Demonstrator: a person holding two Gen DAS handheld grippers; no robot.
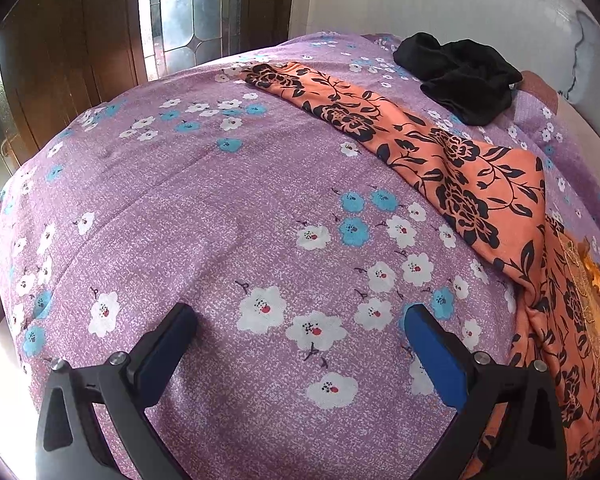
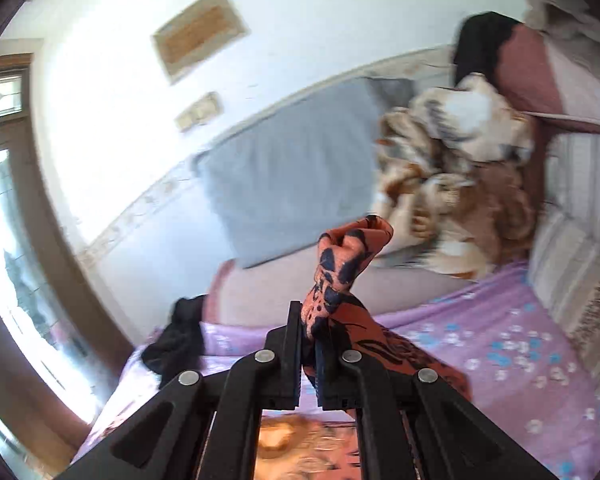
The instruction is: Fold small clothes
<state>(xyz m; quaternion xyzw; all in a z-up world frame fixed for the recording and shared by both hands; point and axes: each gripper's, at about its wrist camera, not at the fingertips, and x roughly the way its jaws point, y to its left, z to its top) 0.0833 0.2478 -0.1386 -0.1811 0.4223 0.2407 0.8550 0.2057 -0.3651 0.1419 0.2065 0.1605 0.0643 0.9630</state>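
Across the purple floral bedspread (image 1: pixel 204 200) the orange garment (image 1: pixel 440 148) runs away rightward of the wide-open, empty left gripper (image 1: pixel 300 328), while the right gripper (image 2: pixel 309 320) pinches its bunched end.

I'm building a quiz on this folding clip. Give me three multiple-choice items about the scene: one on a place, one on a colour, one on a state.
1. Where does the black garment lie?
A. between the left tongs
B. on the bed beyond the orange cloth
C. on the floor

2. What colour is the bedsheet's ground?
A. purple
B. green
C. white

3. How do the right tongs stand?
A. open and empty
B. out of view
C. shut on orange cloth

Key:
1 B, the black garment sits past the orange cloth.
2 A, the bedsheet is purple with white and blue flowers.
3 C, the right tongs pinch the cloth; the left tongs gape empty.
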